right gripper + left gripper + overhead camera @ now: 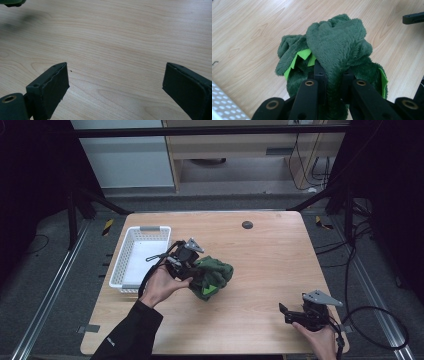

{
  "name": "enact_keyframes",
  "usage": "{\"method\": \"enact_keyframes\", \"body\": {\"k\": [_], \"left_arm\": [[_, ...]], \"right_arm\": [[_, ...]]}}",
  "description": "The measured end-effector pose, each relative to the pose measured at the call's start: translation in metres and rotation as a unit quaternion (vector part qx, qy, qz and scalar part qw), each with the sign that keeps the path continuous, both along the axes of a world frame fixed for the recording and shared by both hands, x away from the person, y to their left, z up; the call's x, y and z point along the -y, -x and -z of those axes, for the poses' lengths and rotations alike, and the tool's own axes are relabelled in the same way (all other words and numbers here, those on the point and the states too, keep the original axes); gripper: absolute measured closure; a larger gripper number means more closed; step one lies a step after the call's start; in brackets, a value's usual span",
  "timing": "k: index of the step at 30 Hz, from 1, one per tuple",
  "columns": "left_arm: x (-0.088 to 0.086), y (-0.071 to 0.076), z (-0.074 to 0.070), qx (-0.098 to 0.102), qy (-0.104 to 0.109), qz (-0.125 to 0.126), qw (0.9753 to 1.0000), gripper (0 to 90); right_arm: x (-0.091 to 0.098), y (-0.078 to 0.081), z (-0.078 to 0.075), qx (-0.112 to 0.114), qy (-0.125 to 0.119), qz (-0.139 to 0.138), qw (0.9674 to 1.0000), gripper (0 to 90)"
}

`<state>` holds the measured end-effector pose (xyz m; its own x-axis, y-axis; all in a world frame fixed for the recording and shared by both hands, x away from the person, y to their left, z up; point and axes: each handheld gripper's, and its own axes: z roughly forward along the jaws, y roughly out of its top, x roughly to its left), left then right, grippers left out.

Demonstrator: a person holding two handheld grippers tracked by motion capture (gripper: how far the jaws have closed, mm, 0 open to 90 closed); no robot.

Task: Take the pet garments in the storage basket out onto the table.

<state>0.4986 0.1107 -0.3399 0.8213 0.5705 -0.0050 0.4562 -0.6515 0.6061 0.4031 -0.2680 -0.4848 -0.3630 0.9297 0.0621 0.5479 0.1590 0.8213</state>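
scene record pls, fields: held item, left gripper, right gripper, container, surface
held item: green plush toy, dark fleece with lime felt points
left gripper: left gripper shut on a fold of the toy, beside the basket
right gripper: right gripper jaws wide apart, nothing between them, low over bare wood near the table's right front corner
container: white perforated basket, left side of table, looks empty
surface: light wooden table

Right gripper [115, 82] held open above the counter [120, 37]

The two black jaws are seen wide apart, with bare light wood between them. A small piece of a green thing [12, 2] is seen at the top left corner.
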Motion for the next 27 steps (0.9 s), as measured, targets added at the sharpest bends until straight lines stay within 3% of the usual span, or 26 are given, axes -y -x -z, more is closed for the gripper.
{"method": "enact_keyframes", "body": {"k": [12,27], "left_arm": [[0.018,-0.005,0.017,-0.002,0.004,0.001,1.0,80.8],[0.026,-0.01,0.042,-0.012,0.003,-0.001,0.9999,80.3]], "right_arm": [[0.0,0.0,0.0,0.0,-0.003,0.001,1.0,6.7],[0.0,0.0,0.0,0.002,0.001,-0.001,1.0,6.7]]}}
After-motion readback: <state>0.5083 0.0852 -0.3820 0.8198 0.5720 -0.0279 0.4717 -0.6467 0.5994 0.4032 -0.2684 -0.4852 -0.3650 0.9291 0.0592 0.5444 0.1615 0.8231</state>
